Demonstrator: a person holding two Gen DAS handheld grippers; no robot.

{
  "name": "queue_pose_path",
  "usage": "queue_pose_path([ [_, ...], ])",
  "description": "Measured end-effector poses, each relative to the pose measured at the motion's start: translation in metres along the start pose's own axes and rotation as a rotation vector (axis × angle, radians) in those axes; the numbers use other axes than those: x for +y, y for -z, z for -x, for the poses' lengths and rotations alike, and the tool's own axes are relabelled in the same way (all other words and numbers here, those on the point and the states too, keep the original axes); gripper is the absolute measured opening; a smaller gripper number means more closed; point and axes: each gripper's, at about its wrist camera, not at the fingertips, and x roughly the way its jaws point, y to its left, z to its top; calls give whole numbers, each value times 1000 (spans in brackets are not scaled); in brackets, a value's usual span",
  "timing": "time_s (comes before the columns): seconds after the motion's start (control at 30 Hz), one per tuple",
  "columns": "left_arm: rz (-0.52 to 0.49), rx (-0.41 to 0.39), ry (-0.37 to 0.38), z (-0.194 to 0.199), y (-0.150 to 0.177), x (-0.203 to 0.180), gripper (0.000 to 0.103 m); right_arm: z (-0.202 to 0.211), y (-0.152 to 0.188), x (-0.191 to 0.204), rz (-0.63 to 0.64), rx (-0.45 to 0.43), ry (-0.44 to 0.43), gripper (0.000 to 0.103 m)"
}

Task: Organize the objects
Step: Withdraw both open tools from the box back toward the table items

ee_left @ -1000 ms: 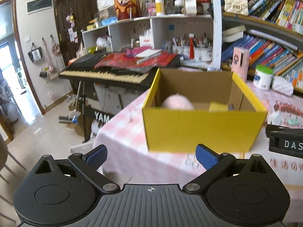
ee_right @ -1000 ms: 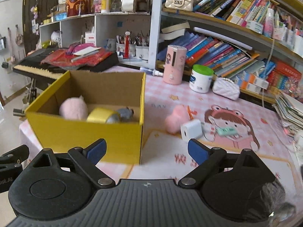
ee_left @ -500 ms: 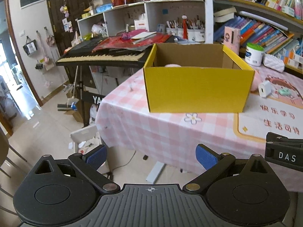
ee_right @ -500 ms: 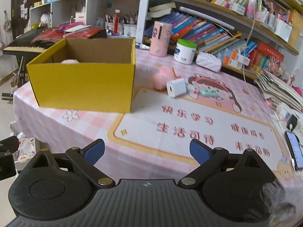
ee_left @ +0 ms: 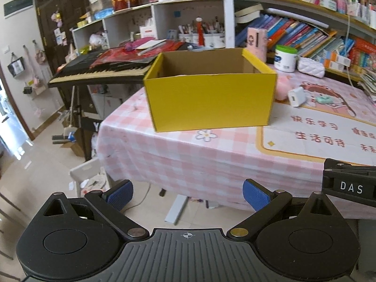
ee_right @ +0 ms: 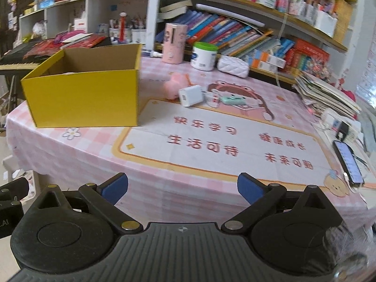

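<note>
Nearest, the desk (ee_right: 150, 164) under its pink checked cloth carries a printed mat (ee_right: 223, 141). Further back stand the yellow cardboard box (ee_left: 209, 98), a white charger (ee_right: 190, 96), and a pink plush (ee_right: 174, 85) between them. Bookshelves (ee_right: 258, 35) and a keyboard (ee_left: 98, 70) lie behind. The left gripper (ee_left: 186, 193) and right gripper (ee_right: 182, 188) hang before the desk edge, tilted downward, fingers spread and empty; the right's have just been widening.

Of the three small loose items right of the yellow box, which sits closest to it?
The pink plush, lying nearest the yellow box; the white charger cube and mint green item sit farther right.
</note>
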Motion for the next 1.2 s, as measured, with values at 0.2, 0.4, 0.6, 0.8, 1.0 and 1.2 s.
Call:
queue_pose_path([
  [0.2, -39, 5, 54, -4, -4, -21, 101, 0, 6, -24, -50, 19, 54, 101],
  [0.4, -111, 4, 124, -7, -7, -47, 101, -2, 11, -50, -120, 41, 115, 102],
  [0.6, -159, 0, 175, -13, -15, -70, 101, -7, 10, -71, -164, 52, 163, 102],
  [0.8, -182, -3, 213, -21, -24, -90, 101, -15, 3, -88, -179, 57, 194, 102],
  [1.0, -172, 1, 222, -30, -33, -100, 101, -28, -6, -96, -165, 63, 195, 102],
  [1.2, -168, 4, 227, -40, -40, -110, 101, -43, -14, -103, -155, 67, 179, 102],
])
